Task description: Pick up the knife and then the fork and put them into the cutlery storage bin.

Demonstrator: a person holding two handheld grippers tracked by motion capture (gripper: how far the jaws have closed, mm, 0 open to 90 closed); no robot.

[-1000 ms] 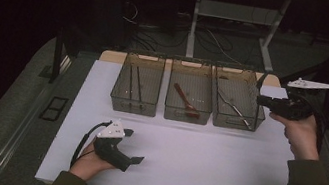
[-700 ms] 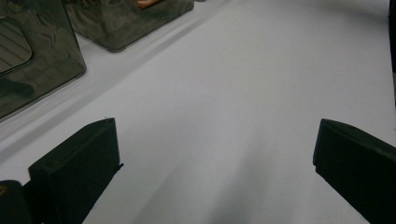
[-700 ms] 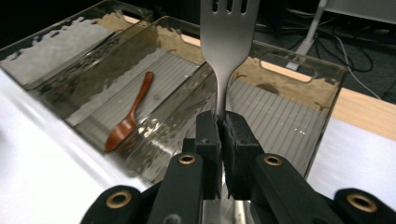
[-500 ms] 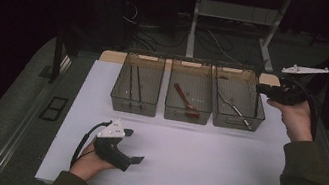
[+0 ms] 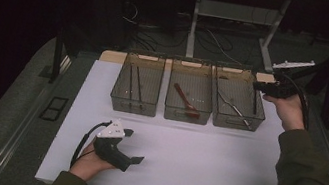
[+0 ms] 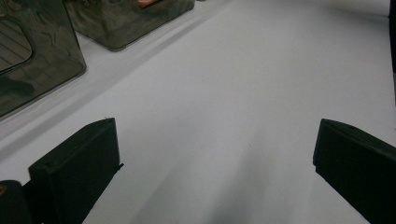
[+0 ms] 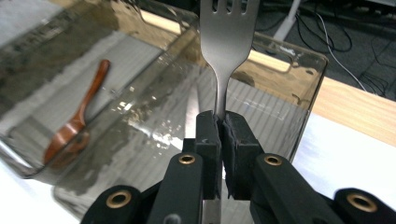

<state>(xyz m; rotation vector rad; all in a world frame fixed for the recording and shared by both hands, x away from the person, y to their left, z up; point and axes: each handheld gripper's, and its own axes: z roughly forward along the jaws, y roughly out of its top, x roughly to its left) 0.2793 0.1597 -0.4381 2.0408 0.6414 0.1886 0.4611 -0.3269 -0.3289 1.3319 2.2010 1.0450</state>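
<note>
**Fork over the right bin, ready to set down**

My right gripper (image 7: pixel 219 122) has its jaws clamped tight on the neck of a metal fork (image 7: pixel 227 37), tines pointing away from the camera, out over the right bin (image 5: pixel 238 101). In the high view that gripper sits at the bin's far right corner, the hand raised above the rim and the forearm reaching in from the lower right.

To do this well, I judge I should bring the fork across until it hangs fully inside the walls, line its length up with the bin's long side, lower it close to the floor, and only then let go, so it does not bounce off the rim or land across the utensils already lying there. The wooden spoon (image 7: pixel 77 122) belongs to the middle bin (image 5: pixel 190 91); I keep clear of it.

My left gripper (image 5: pixel 119 144) rests on the white table (image 5: pixel 201 164), jaws spread wide with nothing between them, hand lying low near the front edge.
</note>
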